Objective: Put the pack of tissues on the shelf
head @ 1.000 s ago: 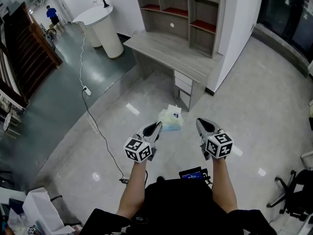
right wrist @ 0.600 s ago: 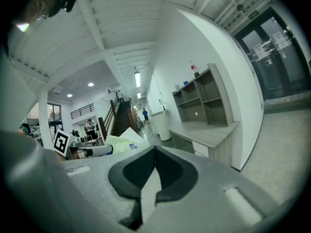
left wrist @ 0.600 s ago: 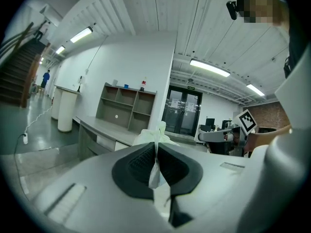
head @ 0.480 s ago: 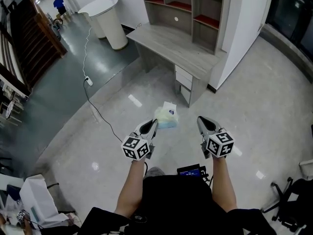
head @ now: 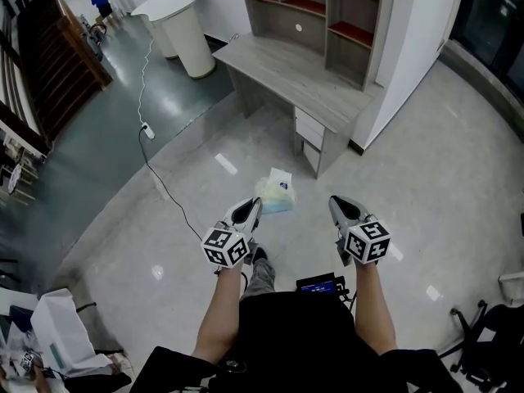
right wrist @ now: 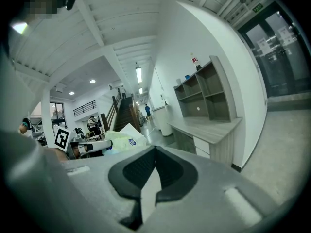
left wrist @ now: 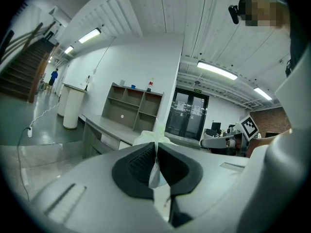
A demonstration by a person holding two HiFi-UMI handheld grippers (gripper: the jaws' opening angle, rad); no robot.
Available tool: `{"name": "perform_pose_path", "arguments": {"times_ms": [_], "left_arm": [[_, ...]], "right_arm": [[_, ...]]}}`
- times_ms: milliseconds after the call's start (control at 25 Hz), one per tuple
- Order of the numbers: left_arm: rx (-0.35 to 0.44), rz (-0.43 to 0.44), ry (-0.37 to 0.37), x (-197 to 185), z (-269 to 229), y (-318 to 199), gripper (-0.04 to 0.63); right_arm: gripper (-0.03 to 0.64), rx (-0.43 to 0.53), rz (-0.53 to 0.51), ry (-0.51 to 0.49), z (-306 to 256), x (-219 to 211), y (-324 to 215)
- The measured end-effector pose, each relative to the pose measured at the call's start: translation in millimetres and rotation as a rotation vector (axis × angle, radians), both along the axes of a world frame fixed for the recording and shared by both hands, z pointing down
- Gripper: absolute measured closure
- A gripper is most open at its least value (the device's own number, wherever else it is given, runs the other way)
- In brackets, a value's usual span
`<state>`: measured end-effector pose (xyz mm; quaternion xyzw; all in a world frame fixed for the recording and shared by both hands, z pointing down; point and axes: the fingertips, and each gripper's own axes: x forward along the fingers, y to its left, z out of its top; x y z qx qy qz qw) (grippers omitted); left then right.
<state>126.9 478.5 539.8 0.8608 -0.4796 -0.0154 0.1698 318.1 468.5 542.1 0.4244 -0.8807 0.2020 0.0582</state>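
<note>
The left gripper's (left wrist: 156,165) 2 jaws pinch the thin wrapper edge of the pale green and blue soft pack of tissues (head: 275,193), held in the air over the glossy grey floor (head: 426,162). The right gripper's (head: 337,208) jaws are pressed together on nothing. The grey wooden shelf unit (head: 315,33) on its desk (head: 286,76) stands ahead, well apart.

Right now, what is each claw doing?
Left claw: closed, pinching the pack of tissues by its wrapper.
Right claw: closed, holding nothing.
</note>
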Motion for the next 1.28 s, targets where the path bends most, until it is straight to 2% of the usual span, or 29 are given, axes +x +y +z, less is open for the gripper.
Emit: {"name": "perform_pose_path", "arguments": {"times_ms": [320,1280], "left_arm": [[0.000,0.029,0.026,-14,7,-48,0.586],[-0.011,0.157,0.064,-135,12,-206,0.586]], "right_arm": [[0.614,-0.001,0.041,0.013,2,-12,-42],[0.614,-0.006,0.128,0.088,-2,-147,-178]]}}
